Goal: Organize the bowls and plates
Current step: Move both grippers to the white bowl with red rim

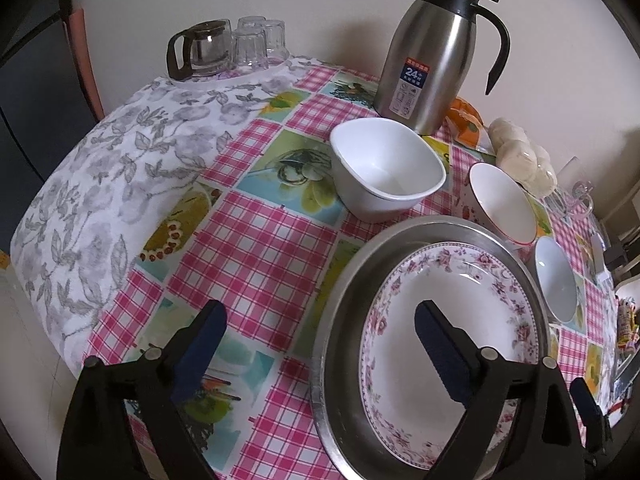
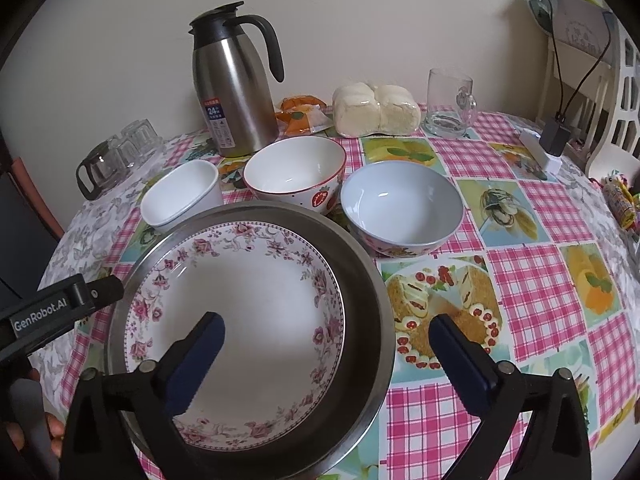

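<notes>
A white plate with a pink flower border (image 2: 240, 300) lies inside a round steel tray (image 2: 360, 320) on the table; both also show in the left wrist view, the plate (image 1: 472, 292) in the tray (image 1: 344, 320). Behind the tray stand a white square bowl (image 2: 180, 196), a strawberry-print bowl (image 2: 294, 174) and a pale blue bowl (image 2: 402, 204). My left gripper (image 1: 320, 344) is open, straddling the tray's left rim. My right gripper (image 2: 326, 356) is open, straddling the tray's right rim. Both are empty.
A steel thermos jug (image 2: 232, 84) stands at the back. Wrapped buns (image 2: 376, 110), an orange snack packet (image 2: 302, 118) and a glass mug (image 2: 450, 102) sit along the wall. A glass pot and upturned glasses (image 1: 224, 46) stand at the back left. A chair (image 2: 600, 92) is right.
</notes>
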Motion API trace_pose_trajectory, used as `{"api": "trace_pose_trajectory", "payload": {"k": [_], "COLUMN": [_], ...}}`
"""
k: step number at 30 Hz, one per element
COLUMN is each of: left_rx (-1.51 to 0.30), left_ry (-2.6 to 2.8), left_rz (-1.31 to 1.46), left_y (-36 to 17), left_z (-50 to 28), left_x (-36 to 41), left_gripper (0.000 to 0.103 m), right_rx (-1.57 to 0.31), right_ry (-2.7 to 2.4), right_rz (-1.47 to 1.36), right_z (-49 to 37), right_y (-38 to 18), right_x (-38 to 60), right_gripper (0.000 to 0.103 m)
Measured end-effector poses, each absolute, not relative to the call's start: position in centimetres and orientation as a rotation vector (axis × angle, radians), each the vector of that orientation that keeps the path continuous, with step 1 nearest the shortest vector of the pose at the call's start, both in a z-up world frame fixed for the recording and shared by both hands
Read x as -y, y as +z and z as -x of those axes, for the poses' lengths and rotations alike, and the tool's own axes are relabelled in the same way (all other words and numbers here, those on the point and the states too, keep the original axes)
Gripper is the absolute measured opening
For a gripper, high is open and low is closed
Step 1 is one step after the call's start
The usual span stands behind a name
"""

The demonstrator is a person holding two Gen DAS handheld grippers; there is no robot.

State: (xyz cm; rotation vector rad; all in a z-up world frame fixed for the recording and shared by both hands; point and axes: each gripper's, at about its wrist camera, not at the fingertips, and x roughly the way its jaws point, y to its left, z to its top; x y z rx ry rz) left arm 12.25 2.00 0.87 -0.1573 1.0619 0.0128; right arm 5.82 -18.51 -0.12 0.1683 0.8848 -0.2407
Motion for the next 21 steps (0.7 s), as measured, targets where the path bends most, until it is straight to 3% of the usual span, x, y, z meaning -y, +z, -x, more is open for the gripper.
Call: {"api": "trace_pose_trajectory", "payload": {"k": [21], "left_rx": [-0.926], "left_ry": [-0.079], "left_rz": [0.185], "left_y": [1.9], "left_z": [-12.1], "left_x": [-1.1], "left_gripper": [0.099], "right_rx": [-0.828], "right_ry": [-0.224], "right_rz": [-0.182], "right_z": [-5.0], "right_y": [0.5], "right_x": [19.1], "right_gripper": [0.103]}}
